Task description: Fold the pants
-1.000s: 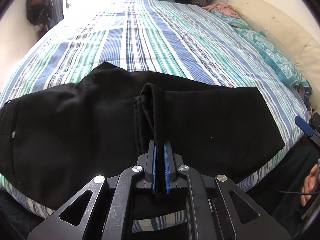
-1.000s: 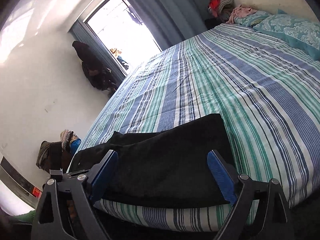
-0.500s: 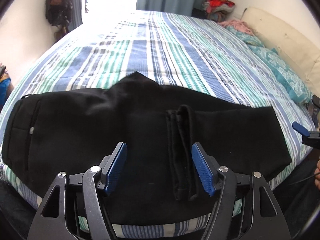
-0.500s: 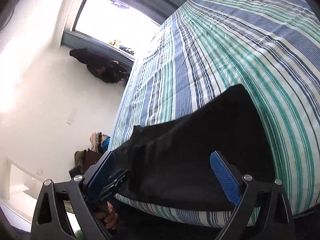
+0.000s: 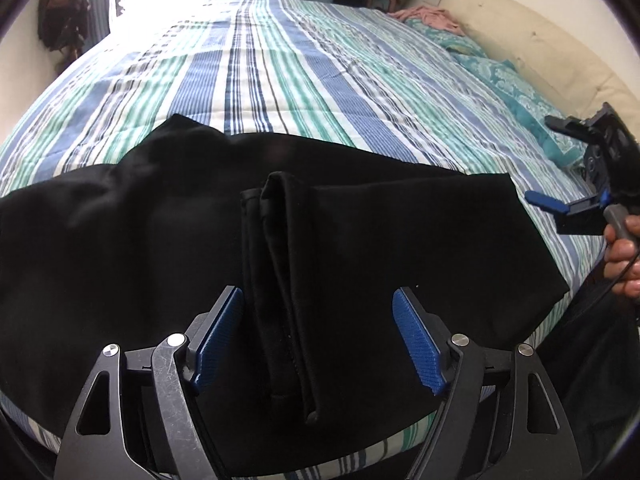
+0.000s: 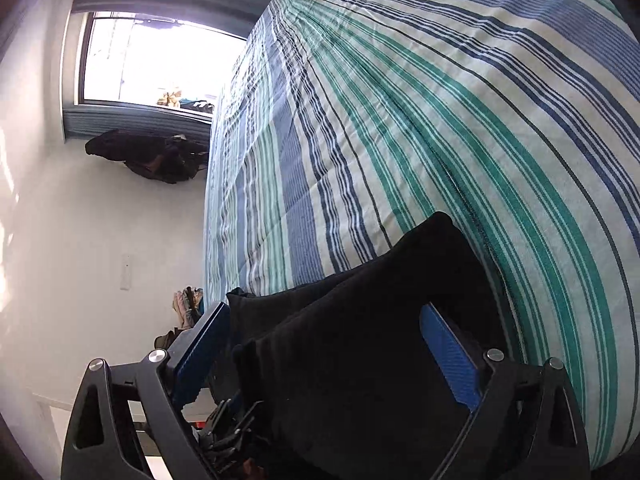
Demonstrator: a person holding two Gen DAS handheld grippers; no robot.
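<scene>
Lying across the near edge of the striped bed [image 5: 320,80], the black pants [image 5: 120,248] are folded over, their hem ends forming a raised ridge. The left gripper [image 5: 318,336] hovers with jaws spread wide, the ridge between the blue pads but closer to the left one, untouched. The right gripper [image 6: 326,354] is also spread, tilted, straddling the pants' folded end at the bed's edge.
</scene>
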